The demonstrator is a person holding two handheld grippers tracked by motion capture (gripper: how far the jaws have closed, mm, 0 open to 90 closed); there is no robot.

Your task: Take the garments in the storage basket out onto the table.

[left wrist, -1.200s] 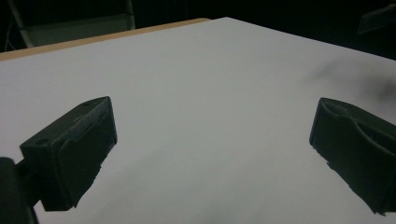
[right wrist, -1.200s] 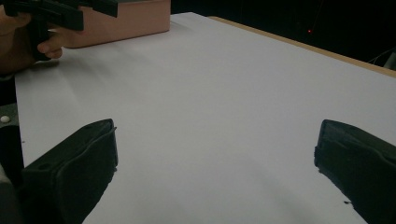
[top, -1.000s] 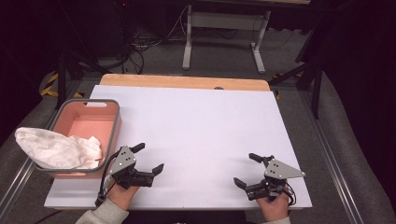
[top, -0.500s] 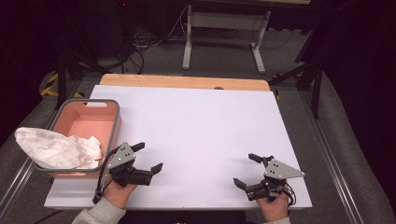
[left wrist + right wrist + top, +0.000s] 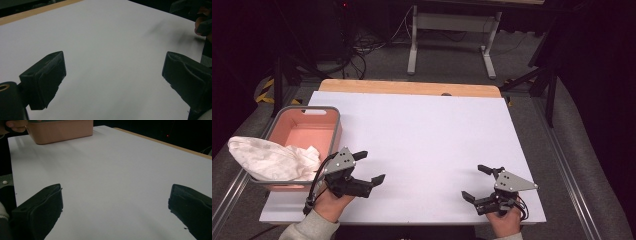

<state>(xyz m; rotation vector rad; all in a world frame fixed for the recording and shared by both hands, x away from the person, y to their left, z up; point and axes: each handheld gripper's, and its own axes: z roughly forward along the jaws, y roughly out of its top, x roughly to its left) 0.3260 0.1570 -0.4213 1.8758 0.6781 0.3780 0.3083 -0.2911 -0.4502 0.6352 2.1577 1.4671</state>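
Note:
My left gripper point(image 5: 371, 166) is held low over the white table top point(image 5: 422, 135) near its front left. It is open with nothing between its jaws, and in the left gripper view point(image 5: 115, 75) only bare white surface lies between them. My right gripper point(image 5: 474, 182) hovers at the front right, also open and empty, with its jaws wide apart over the table in the right gripper view point(image 5: 115, 205). A pink bin point(image 5: 304, 131) with a grey rim stands at the table's left edge. A white cloth point(image 5: 269, 159) is draped over its near corner.
A wooden strip point(image 5: 412, 87) borders the table's far edge. Beyond it are a grey floor, cables and a metal stand point(image 5: 452, 30). The pink bin point(image 5: 60, 131) shows far off in the right gripper view. The other hand point(image 5: 202, 22) shows at the left gripper view's top right.

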